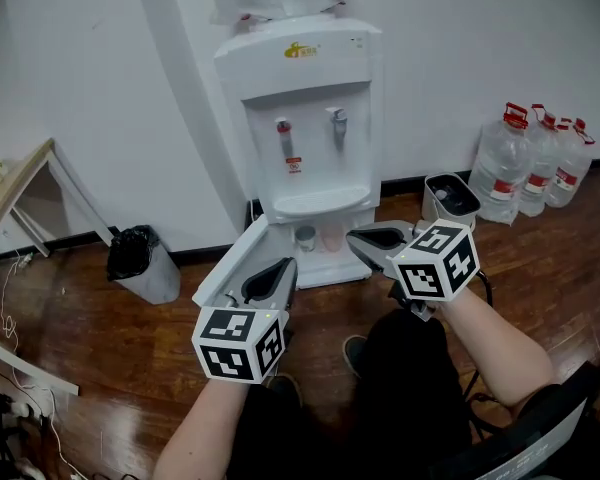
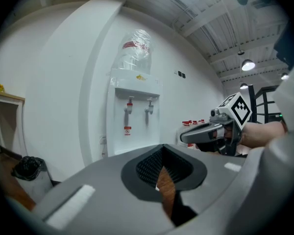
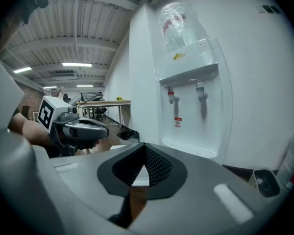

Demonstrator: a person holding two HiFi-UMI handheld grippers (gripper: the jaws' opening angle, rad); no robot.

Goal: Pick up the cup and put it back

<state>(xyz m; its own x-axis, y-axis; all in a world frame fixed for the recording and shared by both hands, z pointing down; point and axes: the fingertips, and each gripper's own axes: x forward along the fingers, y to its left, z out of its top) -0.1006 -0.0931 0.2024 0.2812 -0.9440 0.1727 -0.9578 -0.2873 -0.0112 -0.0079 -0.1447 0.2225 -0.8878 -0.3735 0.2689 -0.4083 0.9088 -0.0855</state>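
A white water dispenser stands against the wall with its lower cabinet door swung open to the left. Inside the cabinet stand two cups, a greyish cup and a pinkish cup. My left gripper hovers in front of the open door, jaws open with only floor showing between them. My right gripper hangs just right of the cups, shut and holding nothing. Both gripper views look at the dispenser's taps; their own jaws hide the cups.
A black-bagged bin stands left of the dispenser, and a small white bin to its right. Several large water bottles line the right wall. A wooden table and cables are at far left. The person's legs are below.
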